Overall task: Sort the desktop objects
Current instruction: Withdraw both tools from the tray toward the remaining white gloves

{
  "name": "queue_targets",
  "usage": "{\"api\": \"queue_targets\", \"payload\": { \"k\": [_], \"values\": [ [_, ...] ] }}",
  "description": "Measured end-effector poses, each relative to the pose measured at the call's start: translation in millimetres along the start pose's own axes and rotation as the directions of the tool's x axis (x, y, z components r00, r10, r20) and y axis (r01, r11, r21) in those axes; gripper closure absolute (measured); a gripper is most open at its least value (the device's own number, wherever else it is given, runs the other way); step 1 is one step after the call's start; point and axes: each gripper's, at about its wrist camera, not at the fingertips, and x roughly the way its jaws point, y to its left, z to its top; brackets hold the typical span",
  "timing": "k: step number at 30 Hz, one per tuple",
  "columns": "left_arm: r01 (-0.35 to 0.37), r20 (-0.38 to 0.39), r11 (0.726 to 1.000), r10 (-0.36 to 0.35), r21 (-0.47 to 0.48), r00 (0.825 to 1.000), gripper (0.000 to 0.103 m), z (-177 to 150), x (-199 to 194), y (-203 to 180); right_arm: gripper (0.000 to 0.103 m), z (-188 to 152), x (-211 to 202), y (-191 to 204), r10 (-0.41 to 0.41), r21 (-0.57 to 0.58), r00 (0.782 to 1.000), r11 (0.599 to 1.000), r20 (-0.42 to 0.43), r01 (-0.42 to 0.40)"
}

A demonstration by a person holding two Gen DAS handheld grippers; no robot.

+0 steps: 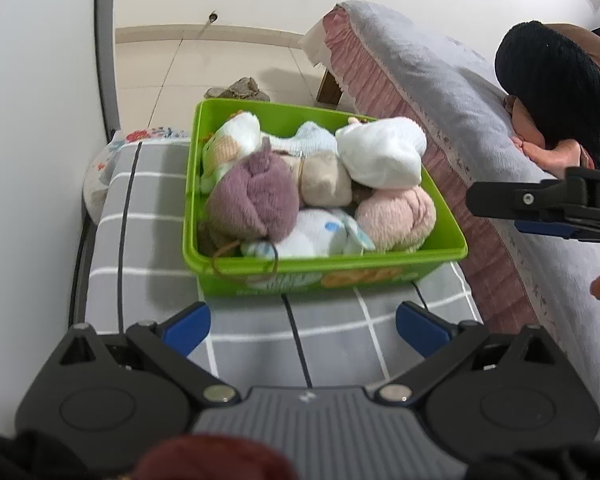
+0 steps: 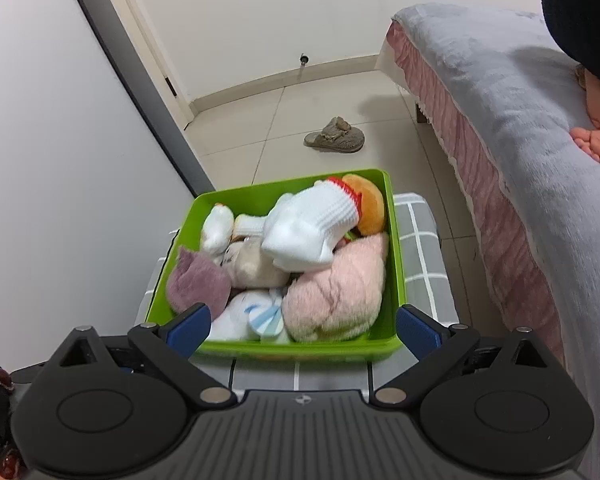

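A bright green rectangular plastic bin [image 1: 380,270] sits on a bench covered with a grey cloth checked in white [image 1: 152,216]. It is packed with rolled soft items: a fuzzy mauve bundle [image 1: 252,200], a fluffy pale pink bundle [image 2: 336,292], a white ribbed sock roll with a red band [image 2: 308,228], a beige roll [image 1: 326,182] and a white-and-blue one [image 1: 312,236].

The left gripper [image 1: 303,326] hovers short of the bin, jaws spread wide, holding nothing. The right gripper [image 2: 303,326] hangs over the bin's near rim, jaws equally wide and empty.

Sorting looks nearly finished: no loose items show on the bench. A bed with a grey blanket [image 2: 500,92] stands to the right.
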Motion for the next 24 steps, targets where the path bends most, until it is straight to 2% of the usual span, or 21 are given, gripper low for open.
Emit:
{"api": "queue_targets", "payload": {
  "k": [11, 15, 19, 21, 24],
  "values": [
    [-0.058, -0.011, 0.996, 0.058, 0.069, 0.998, 0.0, -33, -28, -15, 0.002, -38, -25, 0, 0.021, -0.002, 1.0, 1.0, 0.008, -0.021],
    [-0.056, -0.021, 0.995, 0.058, 0.083, 0.998, 0.0, -48, -36, -17, 0.002, -54, -29, 1, 0.034, -0.003, 0.999, 0.999, 0.005, -0.034],
    [-0.083, -0.065, 0.988, 0.092, 0.13, 0.994, 0.0, -62, -38, -21, 0.002, -68, -30, 2, 0.035, -0.024, 0.999, 0.999, -0.001, -0.035],
    [-0.09, -0.081, 0.983, 0.104, 0.159, 0.991, 0.0, -70, -40, -21, 0.002, -71, -29, 4, 0.021, -0.028, 0.999, 0.999, -0.035, -0.022],
    [-0.089, -0.113, 0.981, 0.109, 0.17, 0.988, 0.0, -79, -45, -16, 0.002, -78, -35, 4, 0.071, -0.026, 0.996, 0.997, -0.049, -0.072]
  ]
}}
